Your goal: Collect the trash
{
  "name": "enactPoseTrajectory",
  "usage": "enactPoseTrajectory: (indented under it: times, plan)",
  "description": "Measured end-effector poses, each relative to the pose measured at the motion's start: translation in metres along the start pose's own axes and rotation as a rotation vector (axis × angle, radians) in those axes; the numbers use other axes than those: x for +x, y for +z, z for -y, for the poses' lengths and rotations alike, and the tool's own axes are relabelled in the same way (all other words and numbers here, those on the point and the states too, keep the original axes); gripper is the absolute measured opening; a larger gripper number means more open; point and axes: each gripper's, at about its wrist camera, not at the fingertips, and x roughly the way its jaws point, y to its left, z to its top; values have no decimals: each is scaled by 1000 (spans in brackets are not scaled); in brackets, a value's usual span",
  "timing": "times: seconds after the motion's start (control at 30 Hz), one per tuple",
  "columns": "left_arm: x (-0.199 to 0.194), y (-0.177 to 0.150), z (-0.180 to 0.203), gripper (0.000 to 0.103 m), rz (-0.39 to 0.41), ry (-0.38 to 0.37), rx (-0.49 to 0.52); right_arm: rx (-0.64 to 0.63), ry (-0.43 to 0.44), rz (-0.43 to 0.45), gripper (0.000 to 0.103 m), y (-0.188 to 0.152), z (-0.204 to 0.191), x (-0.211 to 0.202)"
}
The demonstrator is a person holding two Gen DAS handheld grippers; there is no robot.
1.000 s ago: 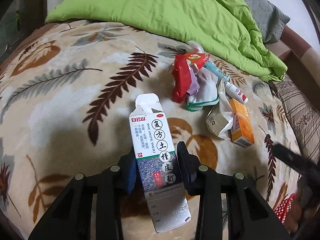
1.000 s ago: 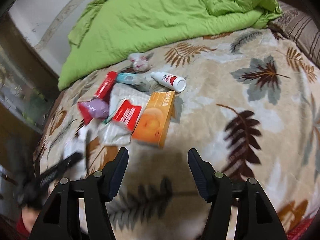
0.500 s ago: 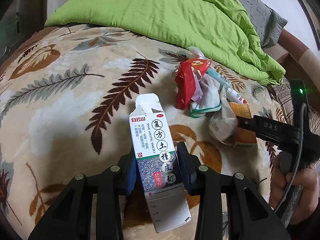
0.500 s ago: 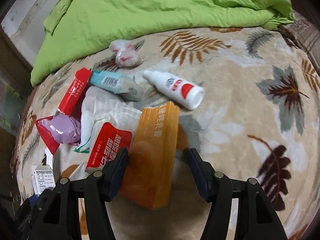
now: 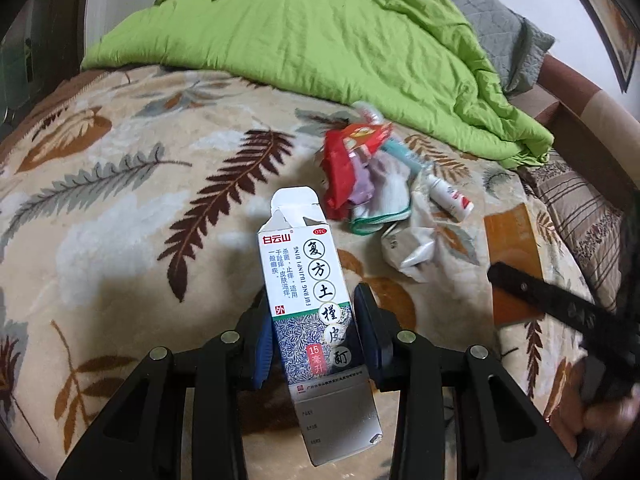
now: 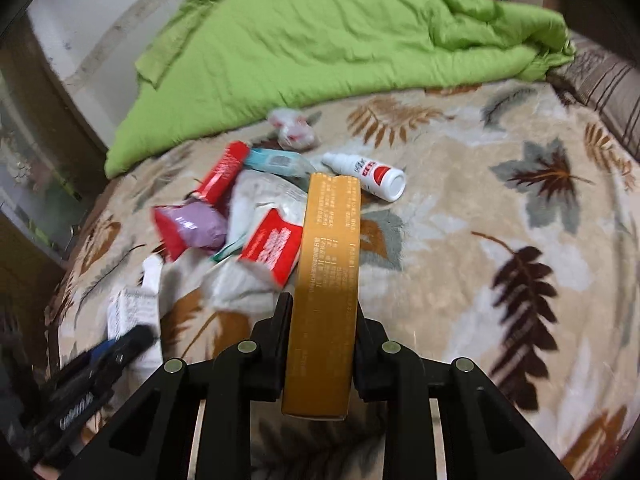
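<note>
My left gripper [image 5: 314, 322] is shut on a white and blue medicine box [image 5: 308, 280] with its top flap open, held above the bed. My right gripper [image 6: 322, 316] is shut on an orange box [image 6: 326, 280], held on edge above the blanket; the box also shows in the left wrist view [image 5: 514, 264]. A pile of trash lies on the bed: red wrappers [image 6: 222, 174], a purple packet [image 6: 200, 226], a white bottle with a red label [image 6: 366, 170], a teal tube [image 6: 278, 162] and crumpled white plastic [image 6: 264, 194].
A leaf-patterned blanket [image 5: 120, 208] covers the bed. A rumpled green quilt [image 5: 320, 36] lies at the far side, a grey pillow [image 5: 496, 28] behind it. A striped cushion [image 5: 580, 216] is at the right edge. A crumpled wrapper [image 6: 292, 128] lies by the quilt.
My right gripper has come down over the orange box, shut on it and lifted it off the blanket. My left gripper still holds the medicine box and has shifted little.
</note>
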Motion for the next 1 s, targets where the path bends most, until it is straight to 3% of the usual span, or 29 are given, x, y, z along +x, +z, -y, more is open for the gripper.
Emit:
enactPoseTrajectory:
  times: [0.27,0.43,1.0]
  plan:
    - [-39,-22,18,36,60,-2,40,-73,30,133,27,-27,-23,-47]
    - [-50,-29,22,36,127,67,74,-114,58,178,27,-40,-34,-55]
    - [-50,-30,28,36,181,161,135,-102,76,175,27,-40,-31,-54]
